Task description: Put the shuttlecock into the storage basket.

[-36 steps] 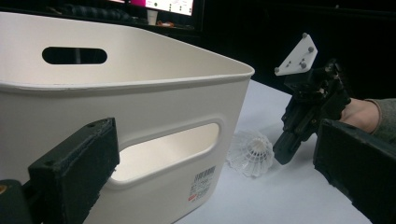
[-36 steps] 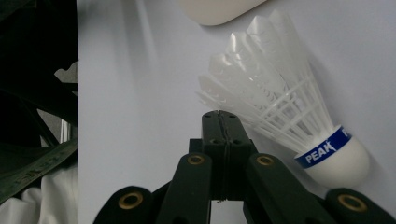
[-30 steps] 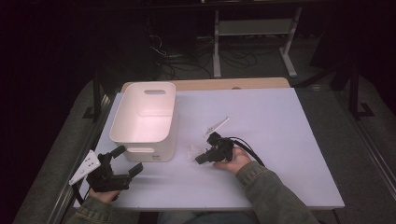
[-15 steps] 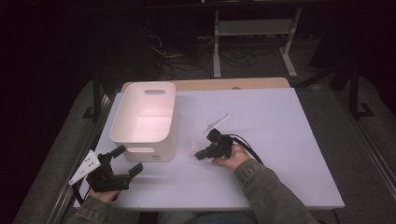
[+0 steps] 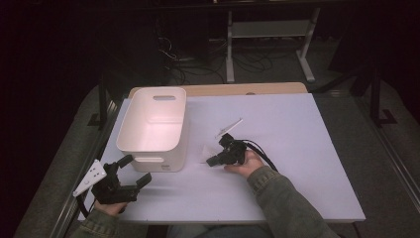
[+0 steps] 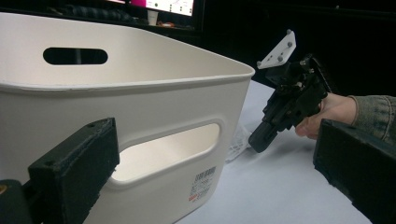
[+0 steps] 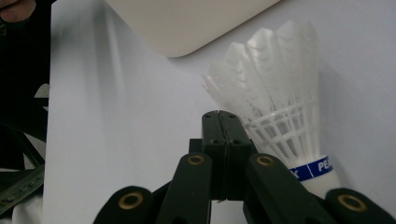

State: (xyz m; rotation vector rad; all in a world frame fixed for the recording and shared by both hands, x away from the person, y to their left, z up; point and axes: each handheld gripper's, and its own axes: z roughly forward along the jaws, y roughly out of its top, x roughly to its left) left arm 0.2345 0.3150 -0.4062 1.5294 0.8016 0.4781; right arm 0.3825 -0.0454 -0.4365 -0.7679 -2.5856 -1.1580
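Your right tool (image 7: 219, 116) has shifted toward the bin (image 5: 153, 129), jaws now pressed together beside the shuttlecock (image 7: 275, 112), apparently not gripping it; it lies on the tabletop (image 5: 297, 129). Left tool (image 5: 130, 173) stays wide.

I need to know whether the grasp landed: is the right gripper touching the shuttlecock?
Cannot tell: in the right gripper view its shut fingers overlap the shuttlecock.

"PEA" on shuttlecock (image 7: 280, 107) band (cut off)
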